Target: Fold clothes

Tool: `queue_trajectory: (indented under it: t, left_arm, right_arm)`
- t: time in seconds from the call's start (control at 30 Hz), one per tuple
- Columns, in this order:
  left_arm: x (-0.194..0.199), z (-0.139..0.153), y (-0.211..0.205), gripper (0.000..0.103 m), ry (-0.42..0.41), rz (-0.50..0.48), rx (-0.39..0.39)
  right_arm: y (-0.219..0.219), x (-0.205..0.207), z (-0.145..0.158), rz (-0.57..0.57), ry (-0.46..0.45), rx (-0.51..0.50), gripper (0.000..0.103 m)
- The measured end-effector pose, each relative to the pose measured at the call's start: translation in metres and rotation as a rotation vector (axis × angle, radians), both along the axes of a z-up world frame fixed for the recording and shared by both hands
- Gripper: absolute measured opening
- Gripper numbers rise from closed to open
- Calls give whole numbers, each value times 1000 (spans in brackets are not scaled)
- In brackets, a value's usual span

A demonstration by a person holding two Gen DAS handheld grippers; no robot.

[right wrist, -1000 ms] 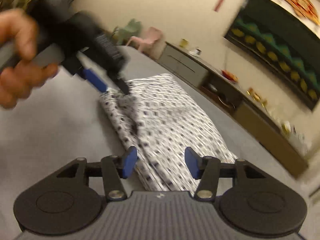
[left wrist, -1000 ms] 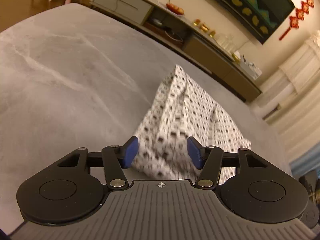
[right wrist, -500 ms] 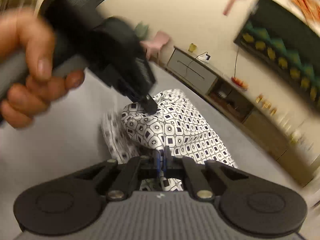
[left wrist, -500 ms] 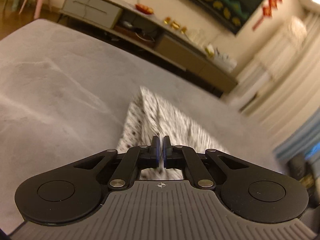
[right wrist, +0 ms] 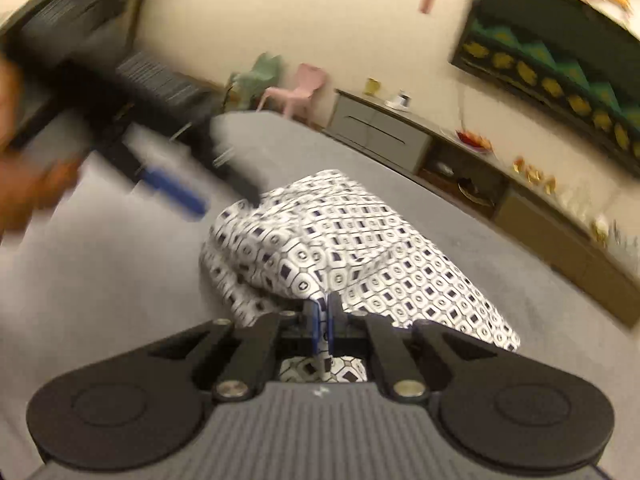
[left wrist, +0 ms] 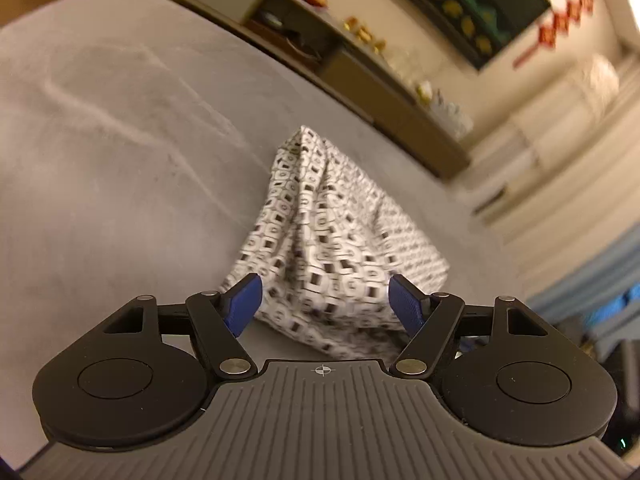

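Your right tool is pinched tight on a fold of the black-and-white patterned garment, which sits bunched on the grey tabletop. Your left tool hangs with its blue fingers spread wide, holding nothing, just above the garment's near edge.

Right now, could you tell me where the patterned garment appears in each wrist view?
Left wrist: patterned garment at centre, between the open left gripper fingers.
Right wrist: centre, pinched by the shut right gripper.
Shared landmark: the long sideboard by the wall.
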State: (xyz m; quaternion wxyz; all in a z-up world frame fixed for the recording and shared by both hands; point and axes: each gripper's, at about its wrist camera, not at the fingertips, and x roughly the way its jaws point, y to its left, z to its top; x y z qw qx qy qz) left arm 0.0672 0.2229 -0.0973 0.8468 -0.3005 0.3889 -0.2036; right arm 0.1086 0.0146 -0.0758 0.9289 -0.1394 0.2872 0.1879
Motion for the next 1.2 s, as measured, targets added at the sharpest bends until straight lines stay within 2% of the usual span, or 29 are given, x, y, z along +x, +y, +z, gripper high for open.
queue_trajectory:
  t: [0.07,0.13,0.27,0.33,0.4,0.47,0.5,0.53,0.63,0.73,0.83,0.9,1.0,1.2]
  left_arm:
    - [-4,-3,1,63,11,8,-75]
    - [-4,-9,-4,72,50,-2,-138]
    - [-1,-21,-17,76,113,2,-253]
    - [4,-24,-27,77,125,-5,-267]
    - [10,-27,-35,76,117,26,-243]
    - [15,-28,-36,61,85,102,-212]
    - [17,-27,-34,37,73,123,-186]
    - [20,-25,-32,1,62,144,-161]
    - [24,-22,-26,0,45,194,-95]
    - [23,-34,-28,0,71,177,-29]
    - [22,-41,-27,0,78,178,-7]
    - [25,-41,-26,0,76,180,-2]
    - [29,-45,-31,0,85,173,42]
    - [25,-46,-38,0,102,140,63]
  right_arm:
    - [-11,9,3,-33,68,106,5]
    - [-21,16,5,-72,123,203,5]
    - [-36,19,6,-140,187,354,5]
    - [-41,16,6,-154,197,391,5]
    - [-40,14,3,-149,198,404,5]
    - [-39,7,3,-136,194,403,5]
    - [-37,1,3,-129,189,395,4]
    - [-35,-3,3,-118,180,378,4]
    - [-25,-16,-1,-55,137,253,3]
    - [-7,-39,-16,36,75,23,3]
    - [6,-55,-37,76,6,-182,5]
    - [6,-62,-44,88,-9,-238,5]
    - [-3,-70,-46,90,15,-266,5]
    - [-50,-72,-36,37,119,-243,3]
